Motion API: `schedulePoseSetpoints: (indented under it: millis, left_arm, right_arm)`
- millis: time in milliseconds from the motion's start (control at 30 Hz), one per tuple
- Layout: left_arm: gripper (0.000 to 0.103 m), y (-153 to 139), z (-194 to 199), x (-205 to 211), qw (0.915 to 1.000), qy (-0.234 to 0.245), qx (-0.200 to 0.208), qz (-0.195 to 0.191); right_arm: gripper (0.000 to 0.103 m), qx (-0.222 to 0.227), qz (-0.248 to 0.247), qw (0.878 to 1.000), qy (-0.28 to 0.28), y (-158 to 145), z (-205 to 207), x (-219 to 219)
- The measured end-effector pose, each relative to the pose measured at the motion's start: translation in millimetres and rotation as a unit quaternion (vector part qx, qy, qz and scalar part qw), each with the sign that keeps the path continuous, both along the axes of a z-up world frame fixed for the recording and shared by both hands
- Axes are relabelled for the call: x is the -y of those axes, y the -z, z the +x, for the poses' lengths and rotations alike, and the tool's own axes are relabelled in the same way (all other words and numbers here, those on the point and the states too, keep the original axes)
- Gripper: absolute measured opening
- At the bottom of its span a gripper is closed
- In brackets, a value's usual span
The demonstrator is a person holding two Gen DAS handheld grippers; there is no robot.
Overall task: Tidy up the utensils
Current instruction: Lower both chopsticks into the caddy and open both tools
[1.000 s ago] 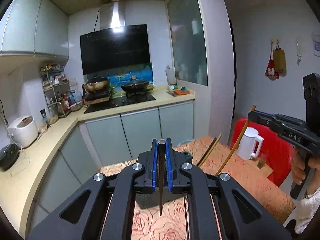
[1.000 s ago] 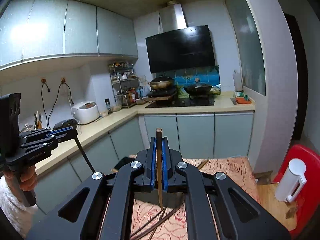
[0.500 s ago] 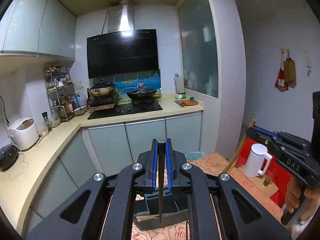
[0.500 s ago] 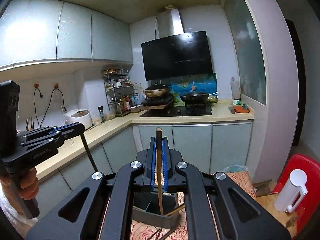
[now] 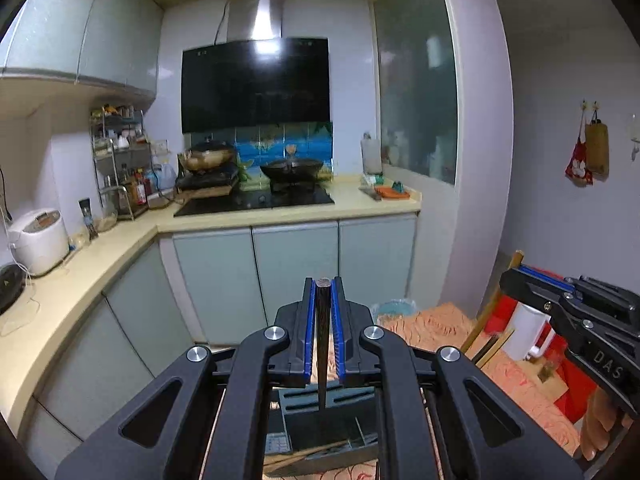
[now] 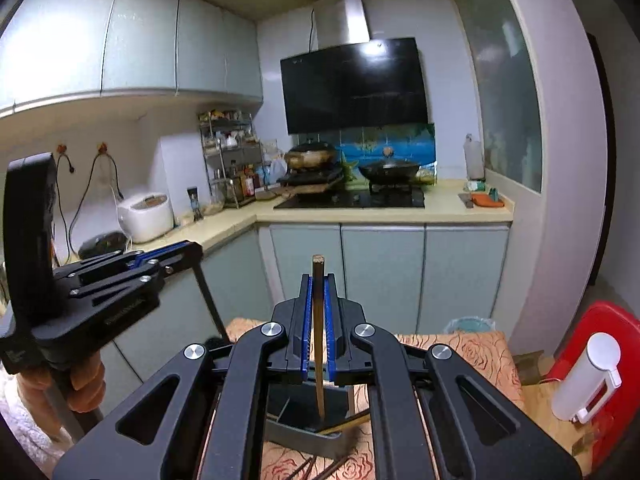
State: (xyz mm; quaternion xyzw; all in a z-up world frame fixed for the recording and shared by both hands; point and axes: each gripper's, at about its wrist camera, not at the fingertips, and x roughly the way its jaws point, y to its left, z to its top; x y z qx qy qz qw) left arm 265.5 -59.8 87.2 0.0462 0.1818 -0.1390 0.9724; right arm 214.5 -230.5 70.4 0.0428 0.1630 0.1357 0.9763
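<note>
- Left tool (image 5: 323,334) is clamped on a dark chopstick (image 5: 322,360), right tool (image 6: 318,330) on a lighter brown chopstick (image 6: 318,344). Both hang tip-down over the dark holder (image 6: 304,426) on the surface (image 6: 472,346).
- Chopsticks look light, stiff and a bit slick, so pinching near the thick end seems safest.
- Only readable writing: "DAS" on the right tool's side.
</note>
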Motion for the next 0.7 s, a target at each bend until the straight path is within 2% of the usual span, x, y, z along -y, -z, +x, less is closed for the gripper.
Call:
schedulePoseSetpoints:
  millis: [233, 300, 367, 433, 467, 533, 600, 700]
  left_arm:
    - [0.008, 30, 8, -8, 0.9995, -0.003, -0.031, 0.003]
    - [0.014, 33, 6, -10, 0.9994, -0.002, -0.034, 0.004]
    - [0.038, 33, 3, -14, 0.9995, -0.002, -0.032, 0.001]
    - [0.050, 32, 0, -18, 0.9996, -0.003, -0.028, -0.002]
    - [0.054, 31, -2, -19, 0.9996, -0.002, -0.027, -0.003]
    - [0.060, 29, -6, -24, 0.9997, 0.000, -0.024, -0.005]
    - [0.067, 27, -11, -27, 0.9997, 0.000, -0.023, -0.006]
    - [0.074, 24, -19, -33, 0.9999, -0.004, -0.015, -0.007]
  right_arm:
    - [0.007, -0.028, -0.018, 0.999, -0.005, 22, 10, -13]
    - [0.007, -0.033, -0.018, 0.999, -0.010, 26, 12, -16]
    - [0.009, -0.038, -0.021, 0.999, -0.016, 28, 13, -19]
    - [0.013, -0.040, -0.025, 0.999, -0.018, 30, 12, -22]
    - [0.016, -0.041, -0.026, 0.999, -0.019, 30, 12, -23]
    - [0.036, -0.038, -0.022, 0.999, -0.014, 28, 9, -22]
    - [0.040, -0.033, -0.018, 0.999, -0.011, 25, 5, -21]
    - [0.041, -0.027, -0.021, 0.999, -0.009, 21, -1, -19]
